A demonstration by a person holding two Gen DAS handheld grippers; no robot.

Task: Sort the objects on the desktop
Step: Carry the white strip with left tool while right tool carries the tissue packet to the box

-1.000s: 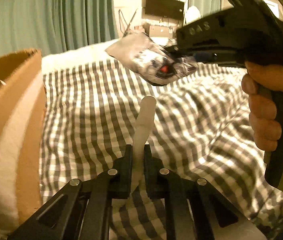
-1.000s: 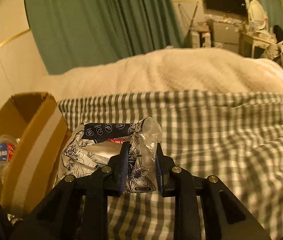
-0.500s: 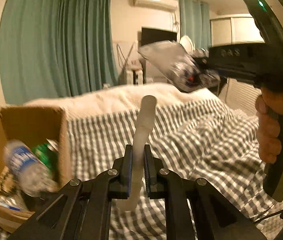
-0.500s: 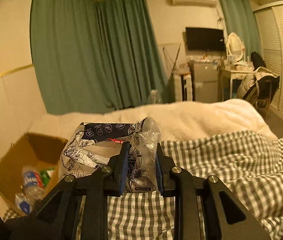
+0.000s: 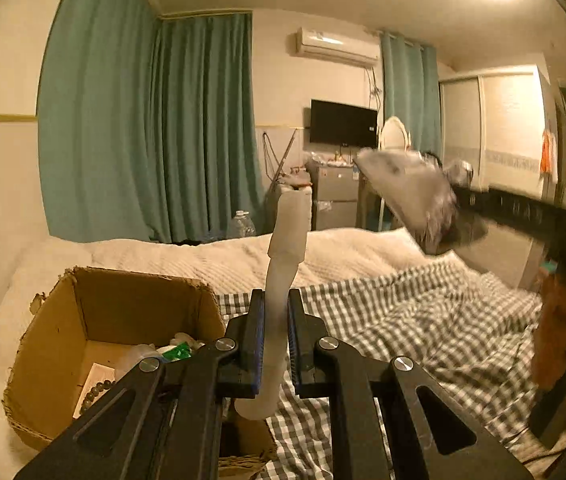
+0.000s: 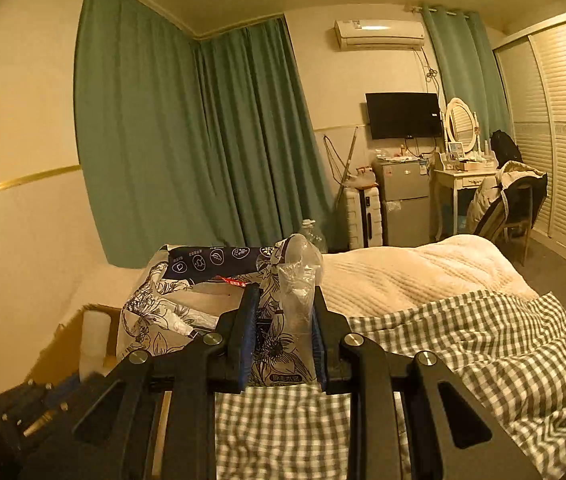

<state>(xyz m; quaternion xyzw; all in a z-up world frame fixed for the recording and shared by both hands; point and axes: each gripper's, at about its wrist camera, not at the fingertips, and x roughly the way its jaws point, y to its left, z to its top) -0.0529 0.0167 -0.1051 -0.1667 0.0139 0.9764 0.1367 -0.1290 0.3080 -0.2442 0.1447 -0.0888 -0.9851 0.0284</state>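
the cardboard box sat on the bed at lower left, already holding a few sorted bits. the floral plastic packet, soft and crinkly, hung in the air over the checked cover, clamped by the right gripper at one bunched edge; it looked light but slippery, so a pinch on the gathered fold seemed safest. the white bent tube stood upright above the box's near corner, the left gripper closed on its narrow middle. it looked light, fairly stiff and unlikely to slip there.
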